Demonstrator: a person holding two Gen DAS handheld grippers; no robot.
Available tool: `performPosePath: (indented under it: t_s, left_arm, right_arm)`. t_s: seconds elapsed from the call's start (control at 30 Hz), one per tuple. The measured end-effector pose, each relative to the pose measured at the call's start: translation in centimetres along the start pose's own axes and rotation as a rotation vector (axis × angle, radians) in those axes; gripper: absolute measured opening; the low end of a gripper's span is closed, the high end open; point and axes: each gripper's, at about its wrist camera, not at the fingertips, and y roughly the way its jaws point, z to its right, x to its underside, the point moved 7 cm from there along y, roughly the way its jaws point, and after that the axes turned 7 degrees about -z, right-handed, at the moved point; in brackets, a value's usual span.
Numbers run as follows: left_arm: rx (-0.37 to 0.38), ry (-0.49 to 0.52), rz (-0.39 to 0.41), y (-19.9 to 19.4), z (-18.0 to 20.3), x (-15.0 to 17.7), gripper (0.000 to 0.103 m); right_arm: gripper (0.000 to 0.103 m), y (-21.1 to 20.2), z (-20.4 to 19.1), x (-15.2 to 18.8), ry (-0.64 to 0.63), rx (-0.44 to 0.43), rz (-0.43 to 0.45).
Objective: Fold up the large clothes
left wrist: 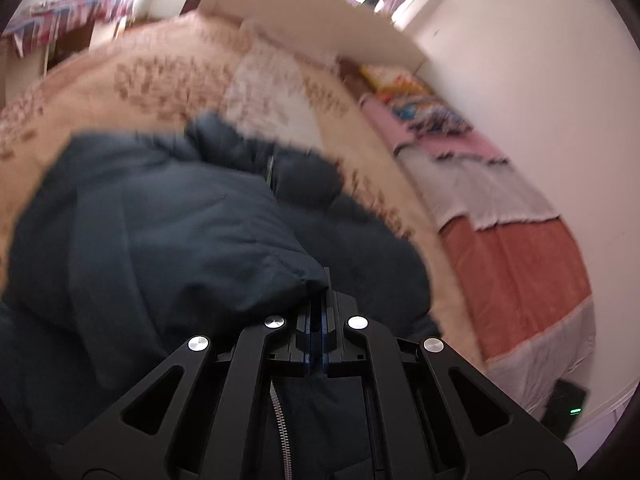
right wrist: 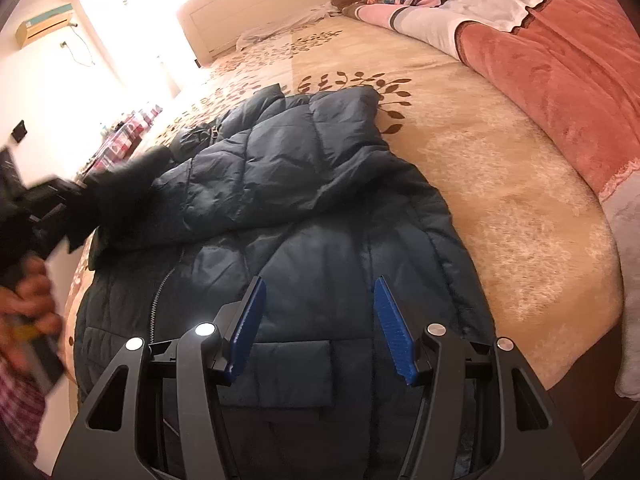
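Beige bedspread [right wrist: 500, 184], blurred left gripper [left wrist: 318, 300] apparently pinching jacket [right wrist: 320, 216]

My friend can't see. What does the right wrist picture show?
A dark blue puffy jacket lies spread on a beige flowered bedspread, with the right tongs open above it and holding nothing. At the left edge, the blurred left tongs lift part of the jacket.
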Motion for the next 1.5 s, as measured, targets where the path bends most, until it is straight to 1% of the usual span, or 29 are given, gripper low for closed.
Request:
performPosePath:
  t_s: [0.17, 0.3, 0.4, 0.43, 0.47, 0.5, 0.53, 0.57, 0.67, 0.8, 0.93, 1.03, 1.1, 1.23, 1.27, 1.37, 1.43, 1.47, 1.5]
  left_arm:
    - [-0.045, -0.014, -0.085, 3.9, -1.2, 2.0, 0.002]
    - [-0.075, -0.031, -0.136, 5.3, -2.3, 3.6, 0.003]
    - [-0.077, -0.054, -0.158, 5.8, -2.9, 4.2, 0.006]
    - [-0.073, -0.059, -0.166, 5.8, -3.0, 4.3, 0.012]
    - [-0.064, -0.063, -0.176, 5.7, -3.0, 4.5, 0.024]
    - [-0.043, -0.066, -0.186, 5.4, -2.7, 4.7, 0.032]
    - [-0.034, -0.063, -0.186, 5.3, -2.5, 4.8, 0.046]
    - [-0.030, -0.052, -0.181, 4.8, -2.1, 4.9, 0.057]
    - [-0.040, -0.002, -0.163, 3.4, -1.1, 5.5, 0.072]
    - [-0.045, 0.075, -0.157, 1.9, -0.1, 6.3, 0.075]
    - [-0.032, 0.093, -0.146, -0.4, -0.2, 7.0, 0.075]
    - [-0.042, 0.116, -0.103, -3.4, -0.9, 7.8, 0.075]
    - [-0.075, 0.134, -0.072, -5.2, -1.8, 8.3, 0.075]
    - [-0.181, 0.130, -0.015, -8.8, -4.7, 9.3, 0.075]
    - [-0.200, 0.116, -0.006, -9.5, -5.6, 9.5, 0.075]
    - [-0.215, 0.055, 0.011, -11.4, -8.0, 10.1, 0.075]
    - [-0.217, 0.025, 0.019, -12.2, -9.2, 10.3, 0.075]
    - [-0.218, 0.011, 0.024, -12.6, -9.8, 10.3, 0.075]
    - [-0.220, 0.001, 0.029, -13.0, -10.3, 10.4, 0.075]
  right_arm:
    - [0.057, 0.7, 0.4, 0.3, 0.006, 0.000, -0.023]
    - [0.057, 1.3, 0.2, 0.4, 0.000, 0.000, -0.039]
    - [0.057, 1.5, -0.2, 0.5, -0.008, 0.000, -0.049]
    - [0.057, 1.6, -0.4, 0.5, -0.013, 0.000, -0.052]
    - [0.057, 1.5, -0.5, 0.5, -0.016, 0.000, -0.052]
    - [0.057, 1.5, -0.8, 0.5, -0.025, 0.001, -0.051]
    - [0.057, 1.4, -1.0, 0.5, -0.031, 0.002, -0.051]
    - [0.057, 1.4, -1.2, 0.4, -0.038, 0.001, -0.049]
    - [0.057, 1.2, -1.9, 0.3, -0.049, -0.004, -0.045]
    - [0.057, 1.0, -3.2, 0.2, -0.076, -0.010, -0.042]
    - [0.057, 0.8, -4.8, 0.3, -0.121, -0.015, -0.040]
    - [0.057, 0.8, -6.5, 0.1, -0.170, -0.022, -0.030]
    - [0.057, 1.0, -8.0, -0.2, -0.204, -0.031, -0.028]
    - [0.058, 2.1, -12.9, -0.8, -0.312, -0.067, -0.020]
    - [0.061, 2.4, -14.0, -0.8, -0.338, -0.071, -0.019]
    - [0.065, 3.5, -18.6, -0.6, -0.463, -0.075, -0.003]
    - [0.066, 4.4, -21.9, -0.2, -0.564, -0.064, 0.014]
    - [0.069, 5.0, -23.7, 0.1, -0.626, -0.052, 0.026]
    - [0.071, 5.5, -24.7, 0.4, -0.667, -0.041, 0.032]
